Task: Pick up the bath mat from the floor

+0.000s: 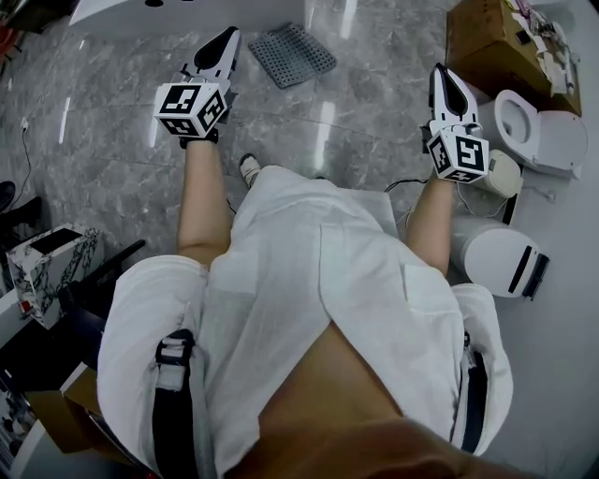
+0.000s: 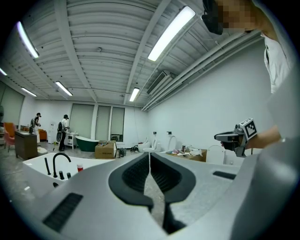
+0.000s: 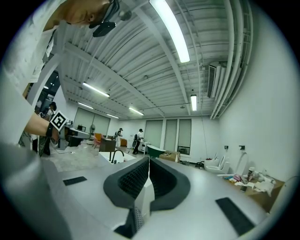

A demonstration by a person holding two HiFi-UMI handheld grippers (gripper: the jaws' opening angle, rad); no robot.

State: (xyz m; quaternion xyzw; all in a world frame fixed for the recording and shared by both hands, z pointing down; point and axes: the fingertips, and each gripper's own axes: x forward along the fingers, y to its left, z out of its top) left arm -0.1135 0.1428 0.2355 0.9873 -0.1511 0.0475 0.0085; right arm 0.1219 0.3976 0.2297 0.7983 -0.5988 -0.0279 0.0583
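Observation:
The bath mat (image 1: 295,53), a grey gridded rectangle, lies flat on the marble floor ahead of the person. My left gripper (image 1: 227,39) is held in the air just left of the mat and points forward, its jaws shut with nothing between them. My right gripper (image 1: 443,77) hovers well to the right of the mat, jaws also shut and empty. In the left gripper view the dark pads (image 2: 140,176) meet at the tip, and the right gripper (image 2: 234,137) shows off to the side. Both gripper views look level across the room, so the mat is hidden there.
A cardboard box (image 1: 496,42) and a white toilet (image 1: 538,131) stand at the right, with another white fixture (image 1: 501,262) below them. A white bathtub edge (image 1: 187,11) runs along the top. A marbled box (image 1: 47,267) sits at the left. People stand far off (image 2: 63,131).

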